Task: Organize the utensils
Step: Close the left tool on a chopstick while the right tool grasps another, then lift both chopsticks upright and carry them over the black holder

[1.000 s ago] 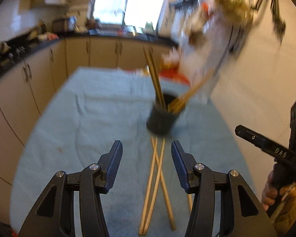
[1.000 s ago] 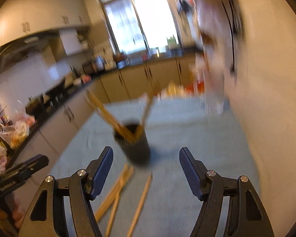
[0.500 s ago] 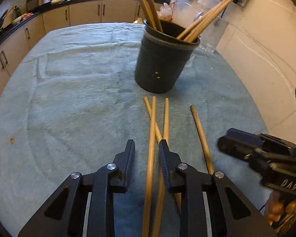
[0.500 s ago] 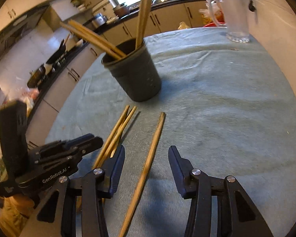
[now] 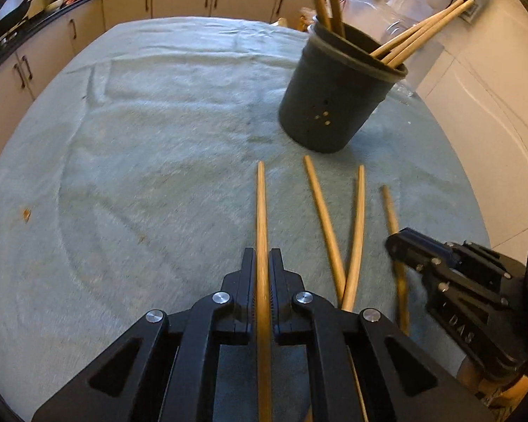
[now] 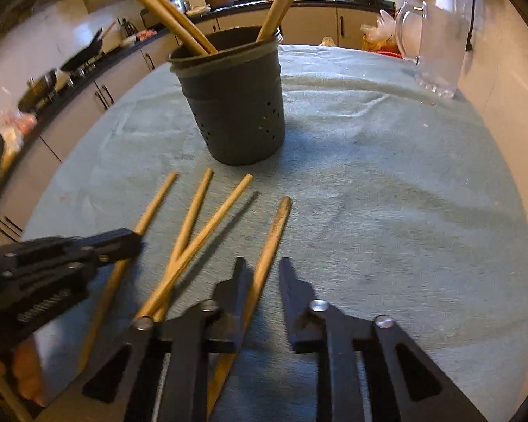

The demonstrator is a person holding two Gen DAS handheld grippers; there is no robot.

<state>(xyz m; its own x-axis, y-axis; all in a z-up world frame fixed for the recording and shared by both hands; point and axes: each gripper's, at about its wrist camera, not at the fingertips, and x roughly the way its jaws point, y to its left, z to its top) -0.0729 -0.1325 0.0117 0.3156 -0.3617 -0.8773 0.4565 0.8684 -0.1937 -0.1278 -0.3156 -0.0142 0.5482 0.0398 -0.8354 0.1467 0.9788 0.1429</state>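
Blue-cloth counter: left gripper jaws pinching chopstick; right gripper jaws closing around rightmost stick.

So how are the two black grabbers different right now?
The left gripper is shut tight on one chopstick; the right gripper is closing, with a gap beside its chopstick. The left one's chopstick lies at the left end of the row, the right one's at the other. Both point toward the dark holder.

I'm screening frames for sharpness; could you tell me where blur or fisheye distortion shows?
Left wrist view: sharp on the left gripper, counters bow at the rim. Right wrist view: the right gripper is smeared, closing around a chopstick; the holder is sharper.
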